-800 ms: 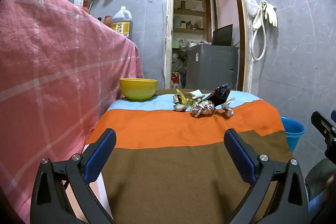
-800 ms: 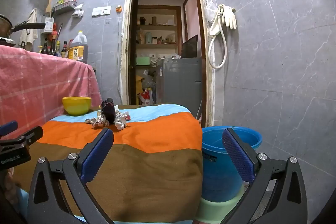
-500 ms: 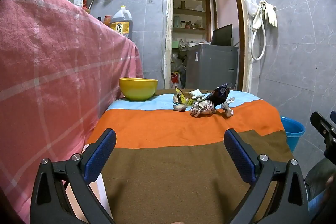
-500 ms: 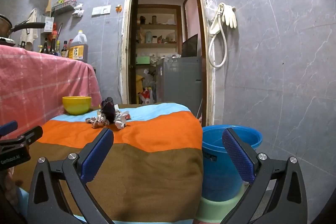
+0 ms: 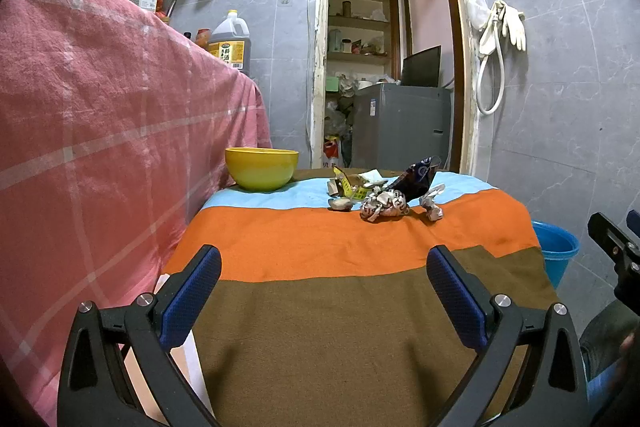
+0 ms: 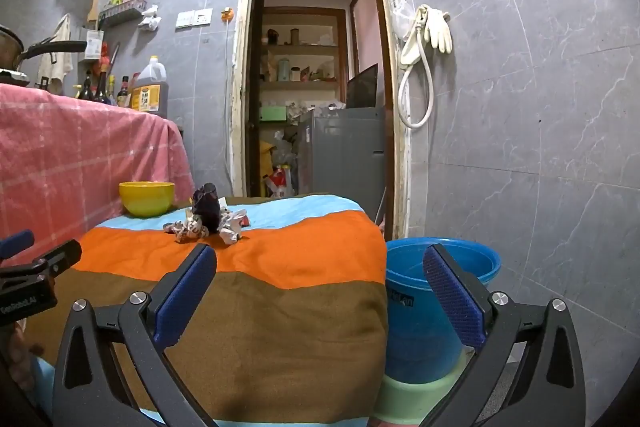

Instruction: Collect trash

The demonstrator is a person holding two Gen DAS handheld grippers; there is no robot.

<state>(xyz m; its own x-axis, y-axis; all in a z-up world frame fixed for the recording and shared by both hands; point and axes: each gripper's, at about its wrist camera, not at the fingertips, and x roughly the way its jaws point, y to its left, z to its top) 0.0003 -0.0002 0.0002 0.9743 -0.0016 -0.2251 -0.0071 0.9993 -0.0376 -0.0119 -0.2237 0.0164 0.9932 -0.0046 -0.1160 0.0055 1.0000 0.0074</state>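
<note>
Crumpled wrappers (image 5: 385,195) lay heaped at the striped cloth's (image 5: 320,247) far end beside the yellow bowl (image 5: 261,173); none collected. Left gripper (image 5: 324,285) and right gripper (image 6: 320,285) were spread, empty. The blue bucket (image 6: 416,311) waited alongside.

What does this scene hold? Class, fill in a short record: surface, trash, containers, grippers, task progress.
surface: table under a striped blanket, brown, orange and light blue bands
trash: crumpled wrappers piled at the far end, on the orange and blue bands
containers: yellow bowl on the table, left of the wrappers; blue bucket on the floor beside the table
grippers: left gripper and right gripper both open, holding nothing
task progress: no wrapper picked up yet
</note>
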